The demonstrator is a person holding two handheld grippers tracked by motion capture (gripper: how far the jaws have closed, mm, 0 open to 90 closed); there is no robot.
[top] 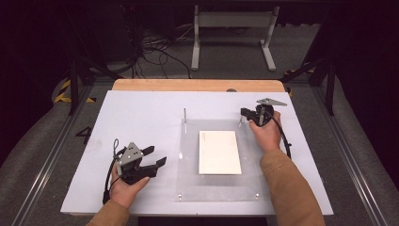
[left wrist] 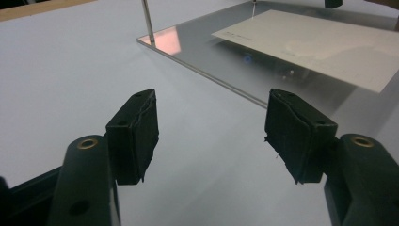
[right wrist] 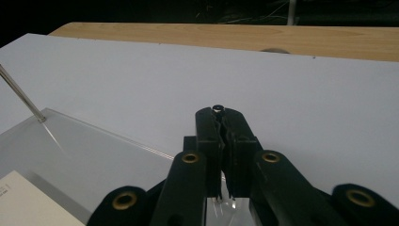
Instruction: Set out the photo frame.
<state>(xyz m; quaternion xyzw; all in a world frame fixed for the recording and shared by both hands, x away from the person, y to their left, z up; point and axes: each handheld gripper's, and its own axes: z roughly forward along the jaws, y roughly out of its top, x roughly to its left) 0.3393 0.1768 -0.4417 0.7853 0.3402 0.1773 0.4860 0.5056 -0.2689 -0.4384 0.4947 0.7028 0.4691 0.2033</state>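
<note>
Right gripper [right wrist: 221,123] clamped on thin metal pin [right wrist: 217,108] — clear acrylic plate [top: 188,155], matte cream card [top: 219,151]; left gripper [left wrist: 214,136] agape.

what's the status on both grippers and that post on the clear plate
Right hand-held gripper shut on far-right metal post of clear plate. Left hand-held gripper open, empty, on white table. Paper sheet flat on plate. Nothing in the way.

Left gripper [left wrist: 211,136] jaws wide apart above white table [left wrist: 61,70], clear plate [left wrist: 207,52] ahead bearing white sheet [left wrist: 320,47], upright pin [left wrist: 147,21] at plate corner.
</note>
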